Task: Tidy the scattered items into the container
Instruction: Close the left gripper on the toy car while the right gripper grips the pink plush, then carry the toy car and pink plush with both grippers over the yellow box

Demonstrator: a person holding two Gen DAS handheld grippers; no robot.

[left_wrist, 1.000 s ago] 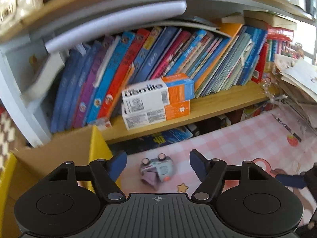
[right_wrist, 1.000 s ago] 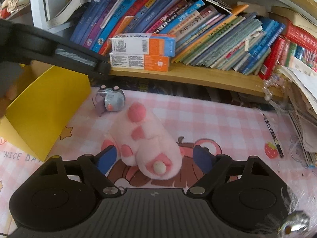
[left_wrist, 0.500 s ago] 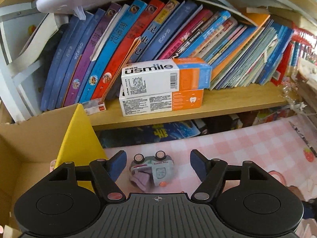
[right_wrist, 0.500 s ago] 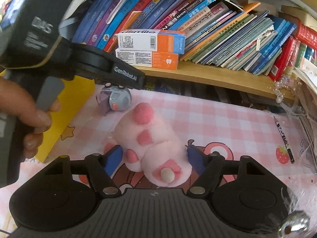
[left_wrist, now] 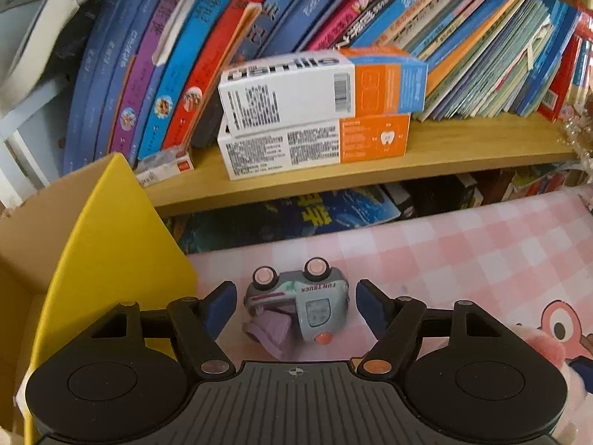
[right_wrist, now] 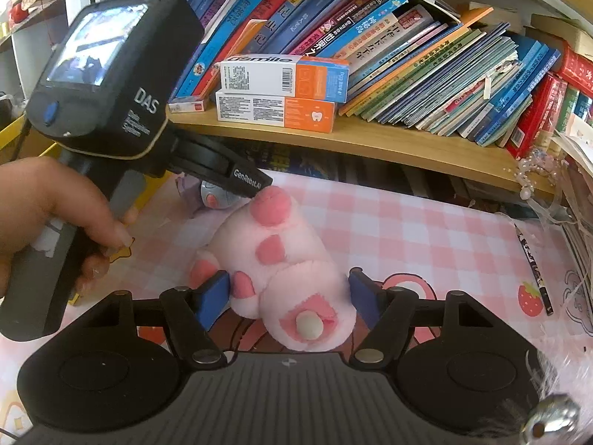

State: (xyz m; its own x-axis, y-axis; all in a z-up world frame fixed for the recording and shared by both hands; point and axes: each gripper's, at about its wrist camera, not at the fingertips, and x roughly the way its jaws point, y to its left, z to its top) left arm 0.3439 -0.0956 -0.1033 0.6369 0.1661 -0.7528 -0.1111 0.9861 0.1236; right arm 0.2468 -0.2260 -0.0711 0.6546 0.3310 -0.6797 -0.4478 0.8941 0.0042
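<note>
A small grey toy truck [left_wrist: 300, 300] lies on its side on the pink checked mat, wheels up. My left gripper [left_wrist: 296, 304] is open with a finger on each side of the truck, not touching it. The truck also peeks out behind the left gripper in the right wrist view [right_wrist: 215, 194]. A pink and white plush toy [right_wrist: 285, 270] lies on the mat. My right gripper [right_wrist: 289, 293] is open around its near end, blue pads close to both sides. The yellow cardboard box [left_wrist: 96, 244] stands at the left.
A wooden shelf [left_wrist: 370, 163] with two toothpaste boxes [left_wrist: 318, 111] and a row of books runs along the back. A pencil [right_wrist: 533, 270] lies on the mat at the right. Stacked papers sit at the far right edge [right_wrist: 578, 170].
My left gripper has moved forward and down, so the toy truck now sits between its fingers. My right gripper has come closer around the plush toy and its jaws have narrowed a little.
</note>
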